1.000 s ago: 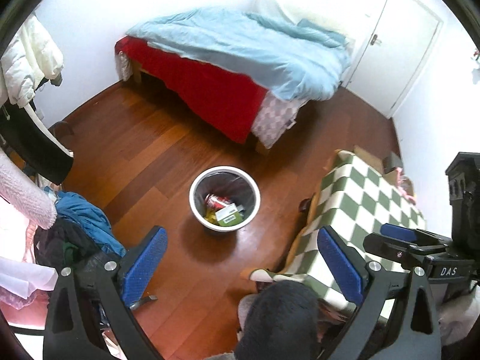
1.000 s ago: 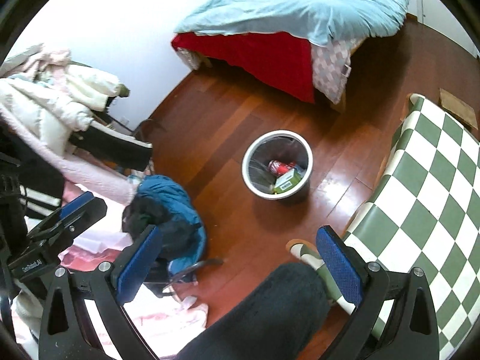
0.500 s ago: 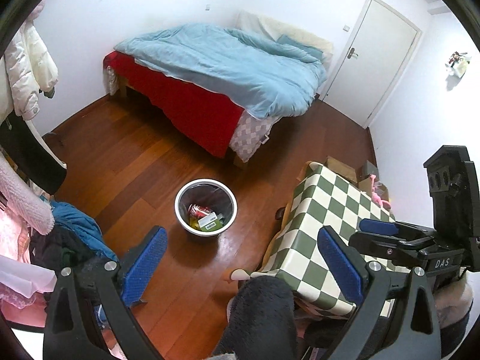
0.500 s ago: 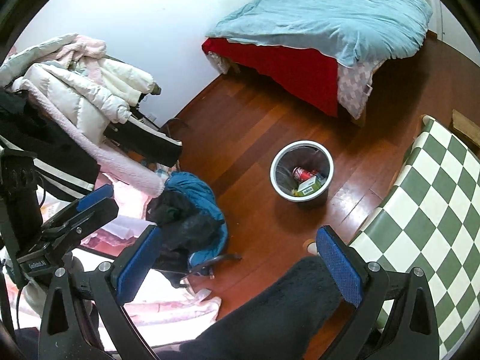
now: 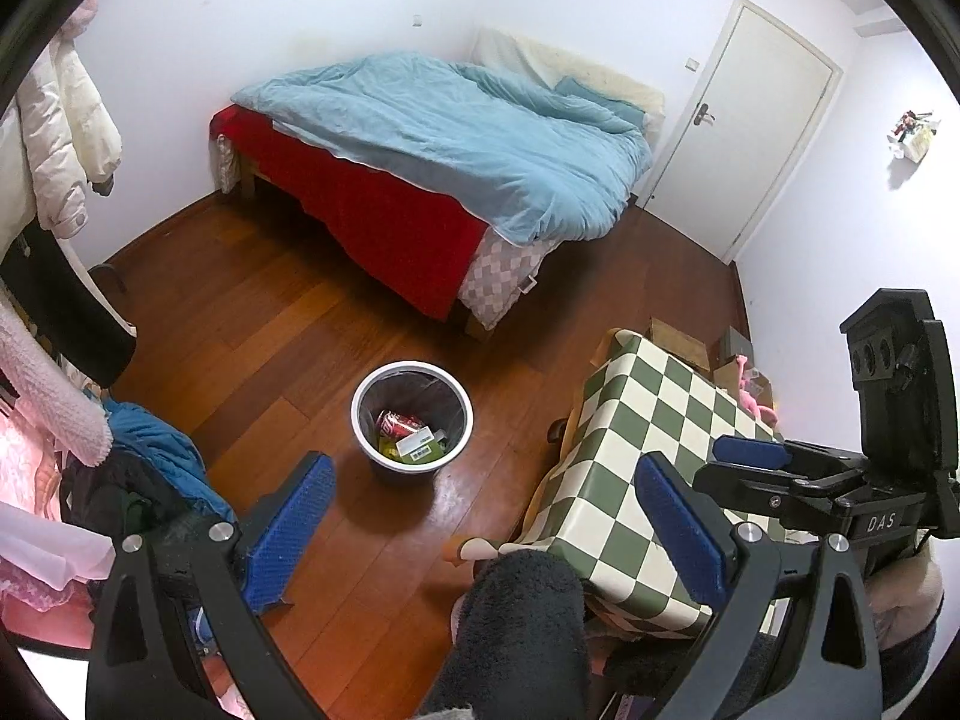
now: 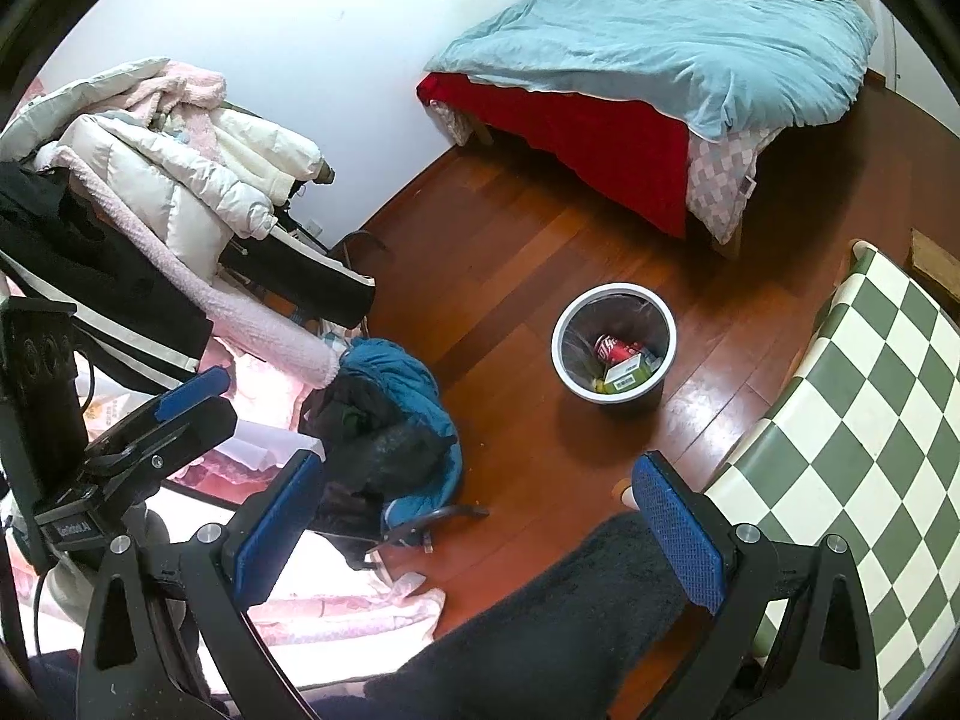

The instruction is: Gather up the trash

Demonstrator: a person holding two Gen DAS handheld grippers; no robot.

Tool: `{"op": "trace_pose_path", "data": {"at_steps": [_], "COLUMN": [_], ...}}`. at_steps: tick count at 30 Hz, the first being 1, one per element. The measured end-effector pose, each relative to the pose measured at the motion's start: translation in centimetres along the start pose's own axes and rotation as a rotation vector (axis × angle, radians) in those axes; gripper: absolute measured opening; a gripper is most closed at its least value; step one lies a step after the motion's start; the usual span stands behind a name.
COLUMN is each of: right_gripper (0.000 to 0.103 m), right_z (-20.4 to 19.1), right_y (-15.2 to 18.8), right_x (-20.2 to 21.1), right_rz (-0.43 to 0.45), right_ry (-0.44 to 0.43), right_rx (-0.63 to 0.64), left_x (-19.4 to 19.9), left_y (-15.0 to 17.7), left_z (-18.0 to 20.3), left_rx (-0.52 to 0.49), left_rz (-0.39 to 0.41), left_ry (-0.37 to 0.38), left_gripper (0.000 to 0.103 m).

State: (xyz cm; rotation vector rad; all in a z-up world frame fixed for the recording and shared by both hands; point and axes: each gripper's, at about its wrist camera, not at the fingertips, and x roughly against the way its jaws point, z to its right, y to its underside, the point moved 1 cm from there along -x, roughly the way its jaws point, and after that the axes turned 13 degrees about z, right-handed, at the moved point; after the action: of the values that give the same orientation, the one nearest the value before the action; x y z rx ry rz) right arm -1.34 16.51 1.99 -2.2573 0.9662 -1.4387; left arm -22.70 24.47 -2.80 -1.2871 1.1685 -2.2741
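In the left wrist view, the left gripper (image 5: 486, 516) is seen with its blue-padded jaws spread wide and nothing held between them. The round white plastic waste bin (image 5: 412, 417) is seen standing upright on the reddish wooden floor (image 5: 252, 324), beyond the fingertips and a little nearer the left pad, well apart from both. Inside it a red drink can (image 5: 401, 423) and a green carton with a barcode label (image 5: 420, 444) are visible; what lies beneath them is hard to make out. A dark fuzzy trouser leg (image 5: 516, 630) is cut off by the lower edge. The green-and-cream checked tablecloth (image 5: 636, 438) is partly hidden behind the right finger, and the right gripper (image 5: 780, 468) is seen side-on above it, so its opening cannot be judged here. A bed with a light blue duvet (image 5: 468, 138) stands against the far wall.

In the right wrist view, the right gripper (image 6: 480, 516) is shown spread open and empty. The bin (image 6: 615, 342) is seen on the floor (image 6: 480, 276) ahead of the fingers, closer to the right pad but clear of it, with the can (image 6: 618, 351) and carton (image 6: 627, 372) inside. A heap of white, pink and black clothing (image 6: 156, 204) fills the left side, its lower part hidden by the left gripper (image 6: 150, 420), which is seen only from the side. The tablecloth (image 6: 870, 408) is cut off at the right edge.
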Motion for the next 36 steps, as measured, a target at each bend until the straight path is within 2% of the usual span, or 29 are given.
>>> {"op": "trace_pose_path", "data": {"at_steps": [36], "right_gripper": [0.103], "right_z": [-2.0], "right_y": [0.0], "right_x": [-0.7], "right_rz": [-0.030], "right_ry": [-0.017], "right_rx": [0.032], "left_x": [0.2], "left_y": [0.2], "left_z": [-0.7], "left_rx": [0.016], "left_rz": [-0.016], "left_ry": [0.004], "left_gripper": [0.102]}}
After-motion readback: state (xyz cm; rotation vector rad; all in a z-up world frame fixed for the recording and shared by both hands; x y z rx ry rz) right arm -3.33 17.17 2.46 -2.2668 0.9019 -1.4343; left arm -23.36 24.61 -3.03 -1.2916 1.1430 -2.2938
